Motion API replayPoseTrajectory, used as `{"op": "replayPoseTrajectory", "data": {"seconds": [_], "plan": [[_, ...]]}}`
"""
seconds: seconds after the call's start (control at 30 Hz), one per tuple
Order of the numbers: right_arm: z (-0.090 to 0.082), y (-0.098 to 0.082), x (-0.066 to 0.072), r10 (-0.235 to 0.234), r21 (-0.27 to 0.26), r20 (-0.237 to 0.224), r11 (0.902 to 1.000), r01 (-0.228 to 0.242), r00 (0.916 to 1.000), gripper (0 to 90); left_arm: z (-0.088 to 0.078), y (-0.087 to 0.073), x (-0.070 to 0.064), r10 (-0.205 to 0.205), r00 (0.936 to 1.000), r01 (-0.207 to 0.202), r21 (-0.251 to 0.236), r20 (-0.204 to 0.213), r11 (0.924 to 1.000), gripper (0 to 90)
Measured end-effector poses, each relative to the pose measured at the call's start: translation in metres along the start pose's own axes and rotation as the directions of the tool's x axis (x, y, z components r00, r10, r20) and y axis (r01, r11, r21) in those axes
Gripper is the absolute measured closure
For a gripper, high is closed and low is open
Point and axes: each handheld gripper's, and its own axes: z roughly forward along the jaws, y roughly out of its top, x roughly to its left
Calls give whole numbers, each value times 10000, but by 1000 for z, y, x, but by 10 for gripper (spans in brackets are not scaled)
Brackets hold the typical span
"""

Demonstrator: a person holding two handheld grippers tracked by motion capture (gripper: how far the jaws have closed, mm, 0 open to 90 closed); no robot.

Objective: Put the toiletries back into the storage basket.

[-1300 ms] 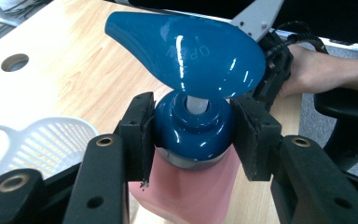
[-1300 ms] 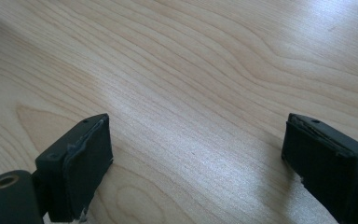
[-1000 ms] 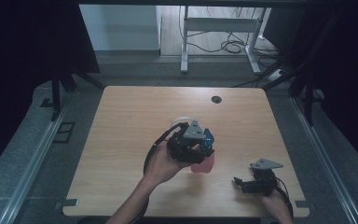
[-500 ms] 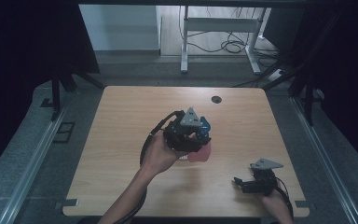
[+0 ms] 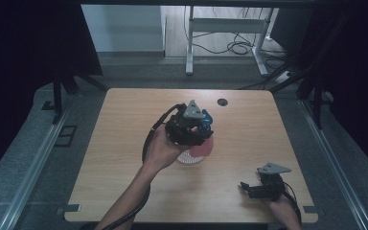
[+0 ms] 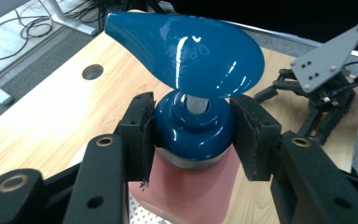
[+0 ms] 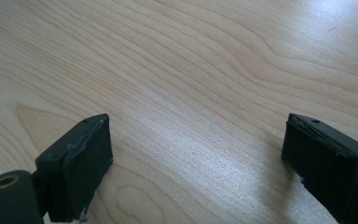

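- Left gripper (image 6: 193,135) clamped on blue collar of pump bottle (image 6: 186,182), pads pressed on both sides, just under the wide blue pump head (image 6: 186,51).
- Bottle pink-bodied, upright; seen from high view near table (image 5: 124,143) centre, at 5 o'clock below left hand (image 5: 160,148).
- White perforated base (image 5: 189,158) visible beneath bottle; contact unclear.
- Right gripper (image 5: 251,189) parked at 4 o'clock of the bottle, well apart, close to table's near edge.
- Jaws spread wide over bare wood, nothing between pads (image 7: 81,163).
- Round cable hole (image 5: 222,101) at 12 o'clock, near far edge.
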Motion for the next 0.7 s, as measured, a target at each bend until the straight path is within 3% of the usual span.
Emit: {"op": "replayPoseTrajectory", "data": {"seconds": [0.2, 0.7], "plan": [[0, 0, 0, 3, 1, -4, 10000, -3, 10000, 82, -1, 5, 7, -41, 9997, 41, 26, -257, 10000, 529], [0, 0, 0, -31, -8, -5, 10000, 31, 10000, 82, 7, 4, 29, -651, 9936, 648, -57, -919, 9979, 529]]}}
